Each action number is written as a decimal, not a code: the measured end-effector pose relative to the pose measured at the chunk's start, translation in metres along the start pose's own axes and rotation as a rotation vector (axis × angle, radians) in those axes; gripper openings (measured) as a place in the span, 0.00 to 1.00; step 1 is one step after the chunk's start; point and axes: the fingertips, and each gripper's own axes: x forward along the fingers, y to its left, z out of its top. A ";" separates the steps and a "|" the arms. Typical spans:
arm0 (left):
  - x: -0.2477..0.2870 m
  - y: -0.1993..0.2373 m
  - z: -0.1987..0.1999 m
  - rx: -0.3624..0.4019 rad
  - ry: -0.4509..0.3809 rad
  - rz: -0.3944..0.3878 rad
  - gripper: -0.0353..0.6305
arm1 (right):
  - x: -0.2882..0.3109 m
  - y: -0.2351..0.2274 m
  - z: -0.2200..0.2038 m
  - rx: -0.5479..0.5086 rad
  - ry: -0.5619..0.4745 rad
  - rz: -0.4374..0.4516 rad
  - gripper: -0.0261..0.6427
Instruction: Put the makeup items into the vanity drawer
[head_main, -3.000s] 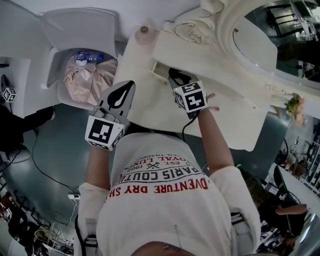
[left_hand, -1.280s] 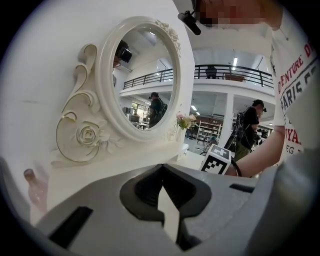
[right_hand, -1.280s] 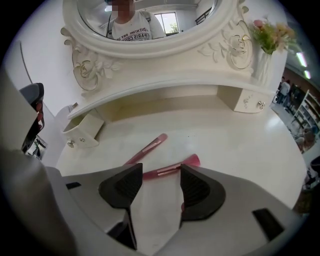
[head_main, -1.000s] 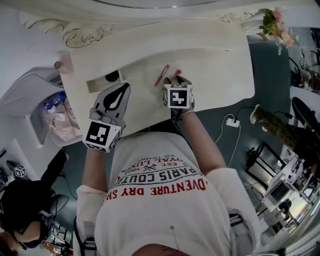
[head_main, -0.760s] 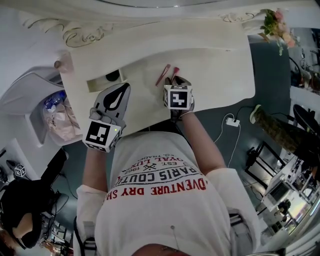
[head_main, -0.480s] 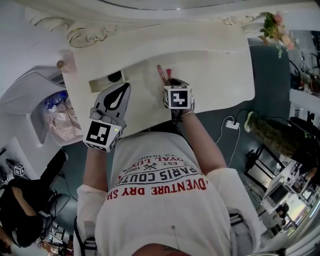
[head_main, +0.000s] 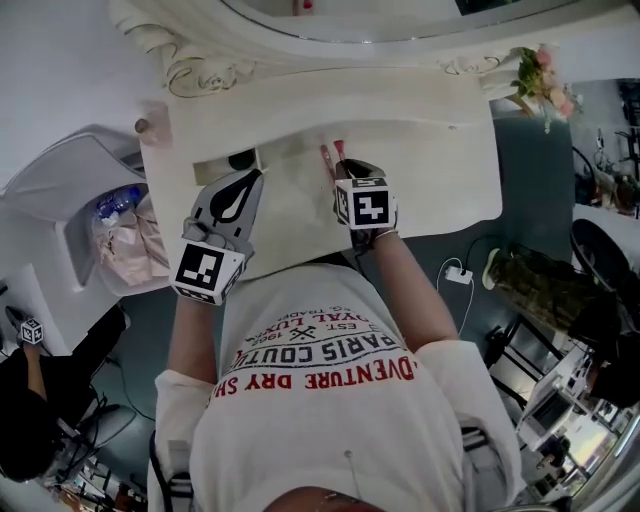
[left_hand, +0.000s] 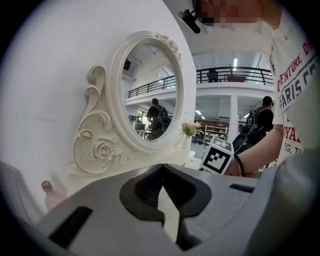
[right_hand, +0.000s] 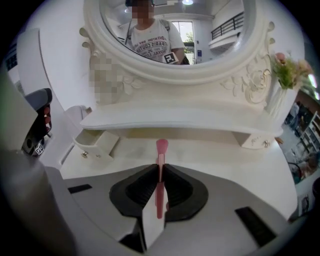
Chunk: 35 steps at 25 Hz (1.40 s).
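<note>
Gripping a pink makeup brush (right_hand: 161, 150) by its handle, your right gripper (right_hand: 159, 175) holds it over the cream vanity top (right_hand: 235, 165), jaws pressed together on the stem and the bristle head pointing toward the oval mirror (right_hand: 170, 30). From the head view, a second slim pink item (head_main: 324, 158) shows just beside the brush; whether it touches the brush cannot be told. The small vanity drawer (right_hand: 95, 142) stands pulled open to your left of the brush, apart from it, with a dark round item (head_main: 241, 158) inside. Your left gripper (left_hand: 162, 172) hangs near the drawer at the table's front edge, its jaws closed on nothing, its camera tilted up at the mirror's carved frame. A vase of pink flowers (right_hand: 286, 70) stands at the vanity's right end.
</note>
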 end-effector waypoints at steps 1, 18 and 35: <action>-0.004 0.001 0.002 0.002 -0.006 0.009 0.06 | -0.004 0.007 0.007 -0.031 -0.015 0.016 0.10; -0.119 0.044 0.008 -0.003 -0.078 0.326 0.06 | -0.003 0.178 0.077 -0.489 -0.110 0.351 0.10; -0.174 0.066 -0.029 -0.119 -0.039 0.506 0.06 | 0.039 0.254 0.057 -0.860 0.046 0.480 0.11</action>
